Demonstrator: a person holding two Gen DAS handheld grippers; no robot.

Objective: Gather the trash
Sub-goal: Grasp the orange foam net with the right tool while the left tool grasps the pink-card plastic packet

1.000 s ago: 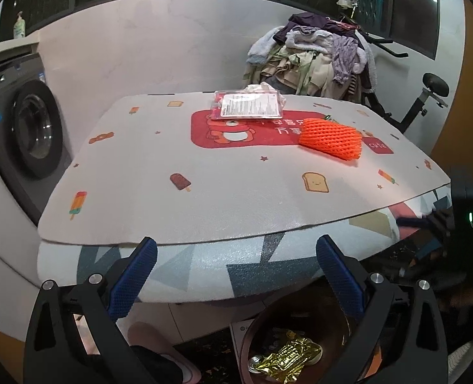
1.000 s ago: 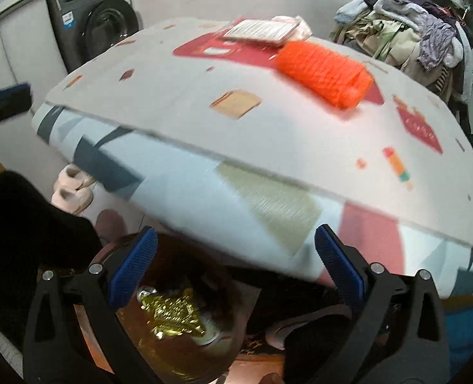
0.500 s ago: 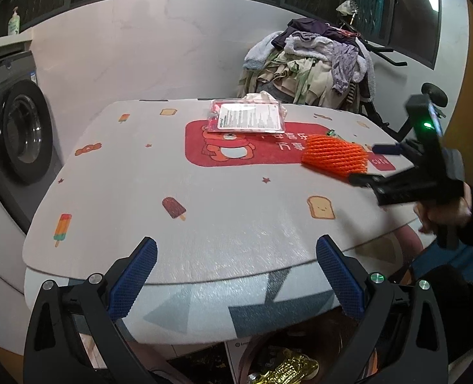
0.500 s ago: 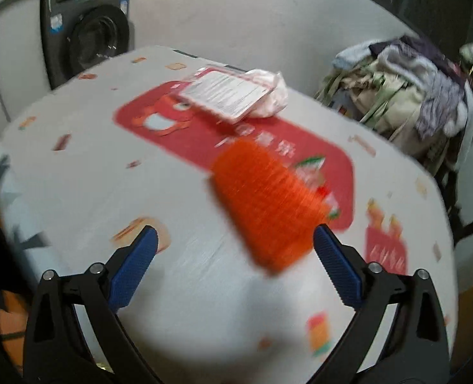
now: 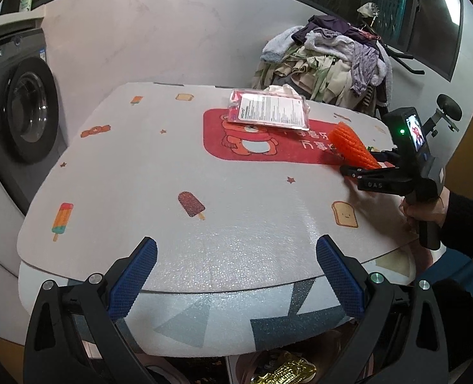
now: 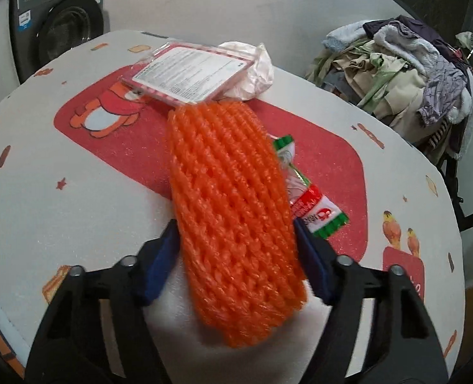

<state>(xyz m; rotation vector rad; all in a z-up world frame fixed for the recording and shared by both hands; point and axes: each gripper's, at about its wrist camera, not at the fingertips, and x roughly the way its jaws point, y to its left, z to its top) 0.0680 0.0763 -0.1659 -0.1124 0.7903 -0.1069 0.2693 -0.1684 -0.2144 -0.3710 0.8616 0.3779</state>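
Right gripper (image 6: 236,256): jaws closing around the orange foam net (image 6: 233,211), pads flanking its near end; firm contact is not yet showing. The net is lying on the table mat (image 6: 76,192), long axis running straight away from the tongs, green-red wrapper (image 6: 316,211) just beside. Left gripper (image 5: 236,275): hovering wide open and empty at the mat's near edge, well apart from the net.
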